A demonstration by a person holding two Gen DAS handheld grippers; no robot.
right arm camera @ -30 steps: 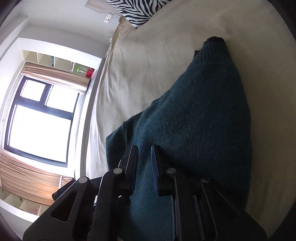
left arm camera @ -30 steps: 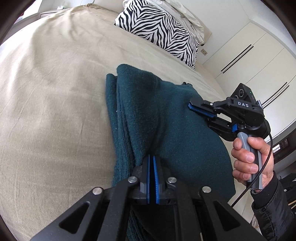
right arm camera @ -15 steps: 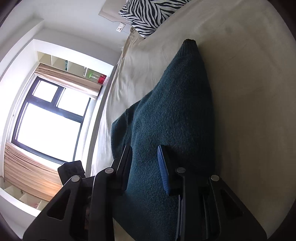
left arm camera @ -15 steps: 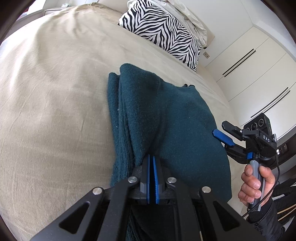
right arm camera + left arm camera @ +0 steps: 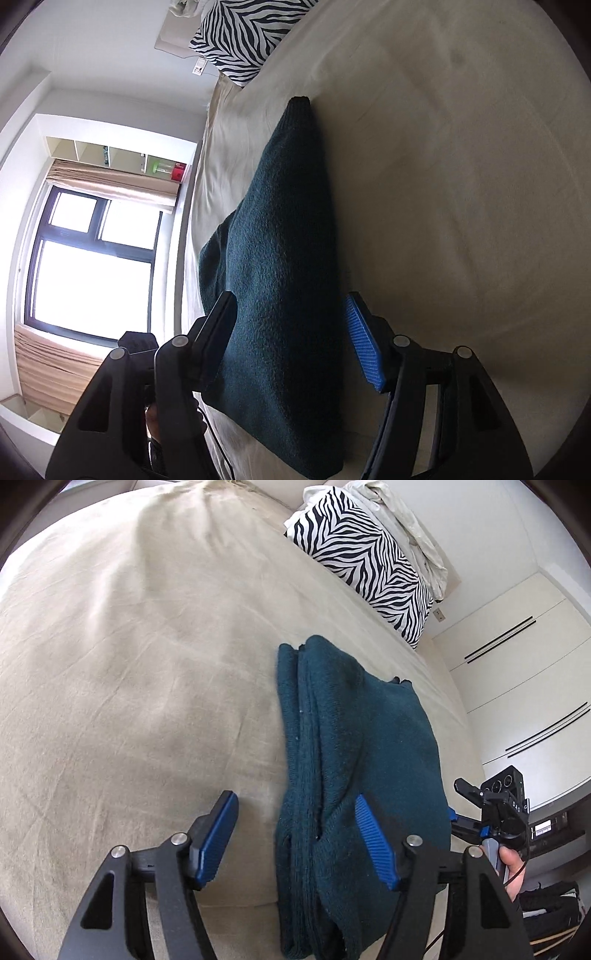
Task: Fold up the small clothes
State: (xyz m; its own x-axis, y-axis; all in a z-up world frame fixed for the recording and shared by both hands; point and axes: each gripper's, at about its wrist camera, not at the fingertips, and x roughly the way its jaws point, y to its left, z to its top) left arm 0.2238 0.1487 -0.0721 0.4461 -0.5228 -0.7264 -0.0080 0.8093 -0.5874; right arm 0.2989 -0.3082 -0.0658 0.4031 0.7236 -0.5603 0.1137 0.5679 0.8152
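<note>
A dark teal sweater (image 5: 351, 738) lies folded into a long thick stack on the beige bed (image 5: 129, 664). My left gripper (image 5: 295, 805) hovers over its near end with jaws opening. One pad is above the sheet, the other above the knit, and neither presses. In the right wrist view the sweater (image 5: 284, 240) runs away from my right gripper (image 5: 291, 301), whose jaws are also opening either side of the stack without touching it. The right gripper (image 5: 456, 801) also shows at the bed's right side, held by a hand (image 5: 511, 860).
A zebra-striped pillow (image 5: 362, 554) and a crumpled white sheet lie at the head of the bed. White wardrobe doors (image 5: 517, 664) stand right of the bed. A bright window (image 5: 92, 266) with curtains is on the other side. A black bag (image 5: 546, 904) sits on the floor.
Both grippers' jaws have gone from shut to wide apart, letting go of the sweater. The right gripper has drawn back off the sweater toward the bed's edge; the left has pulled back slightly.
</note>
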